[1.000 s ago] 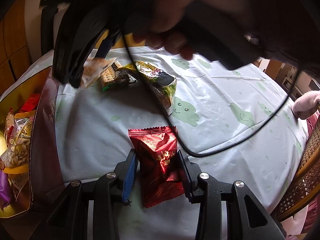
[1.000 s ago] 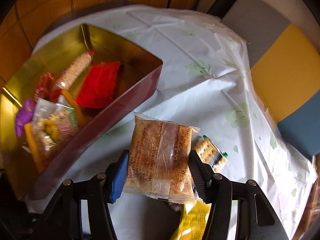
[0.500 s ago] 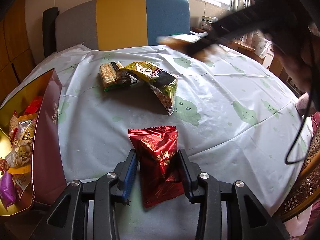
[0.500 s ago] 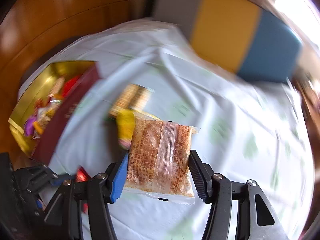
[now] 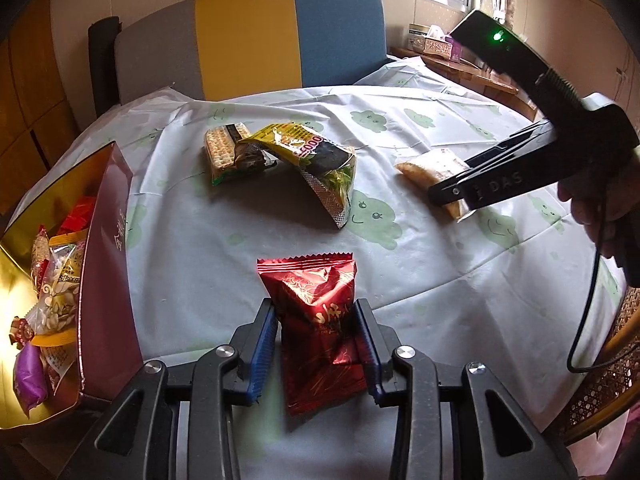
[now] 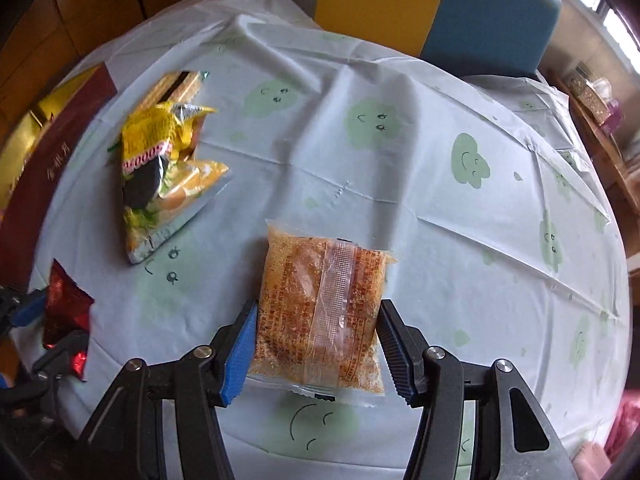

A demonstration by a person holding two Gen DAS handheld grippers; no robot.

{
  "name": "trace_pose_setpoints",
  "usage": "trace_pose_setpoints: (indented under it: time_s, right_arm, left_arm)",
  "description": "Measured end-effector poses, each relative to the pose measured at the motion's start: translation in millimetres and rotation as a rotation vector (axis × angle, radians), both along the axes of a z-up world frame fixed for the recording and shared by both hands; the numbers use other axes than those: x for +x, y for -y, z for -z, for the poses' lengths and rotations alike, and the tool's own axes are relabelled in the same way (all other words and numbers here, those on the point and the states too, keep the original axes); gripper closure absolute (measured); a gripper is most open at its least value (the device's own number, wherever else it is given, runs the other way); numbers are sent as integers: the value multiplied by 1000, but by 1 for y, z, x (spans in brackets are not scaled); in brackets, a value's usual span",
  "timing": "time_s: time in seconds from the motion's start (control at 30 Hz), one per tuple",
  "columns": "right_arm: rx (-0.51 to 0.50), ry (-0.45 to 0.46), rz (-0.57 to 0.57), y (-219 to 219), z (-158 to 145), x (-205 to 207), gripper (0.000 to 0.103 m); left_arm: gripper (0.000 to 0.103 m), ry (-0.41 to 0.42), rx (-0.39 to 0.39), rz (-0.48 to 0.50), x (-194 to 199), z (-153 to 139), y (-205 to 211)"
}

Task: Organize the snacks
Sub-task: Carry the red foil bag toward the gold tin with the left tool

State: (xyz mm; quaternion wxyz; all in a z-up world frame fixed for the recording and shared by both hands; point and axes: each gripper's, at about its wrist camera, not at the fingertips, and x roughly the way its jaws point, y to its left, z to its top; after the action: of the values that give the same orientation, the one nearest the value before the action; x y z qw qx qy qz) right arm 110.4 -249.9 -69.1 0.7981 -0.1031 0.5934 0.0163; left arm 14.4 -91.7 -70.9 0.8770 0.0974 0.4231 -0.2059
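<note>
My left gripper point(image 5: 316, 340) is shut on a red foil snack packet point(image 5: 316, 312), held just above the table near its front edge. My right gripper point(image 6: 316, 344) is shut on a clear packet of orange-brown cake point(image 6: 320, 304), low over the right half of the table; it also shows in the left wrist view point(image 5: 434, 174). A yellow snack bag point(image 5: 308, 160) and a cracker pack point(image 5: 220, 150) lie together at mid-table. The red box with gold lining point(image 5: 108, 240) stands at the left and holds several snacks.
The round table point(image 6: 400, 168) has a pale cloth with green cloud faces. A grey, yellow and blue chair back point(image 5: 248, 36) stands behind it. A wicker chair point(image 5: 608, 376) is at the right edge. The right gripper's cable point(image 5: 588, 312) hangs there.
My right gripper swung with the cake packet from beside the box, across the table, to the right side and lower. My left gripper and the red packet stayed still.
</note>
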Motion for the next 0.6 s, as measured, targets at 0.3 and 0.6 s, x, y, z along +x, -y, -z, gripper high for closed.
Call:
trace_pose_setpoints:
  time_s: [0.3,0.6]
  right_arm:
    - [-3,-7,-1,-1,1,0,44]
    - [-17,-5,-14,-2,2,0,44]
  left_arm:
    - [65,47,-26,0,-8,-21,-7]
    - [65,86,-67,-32,-11,-49,-19]
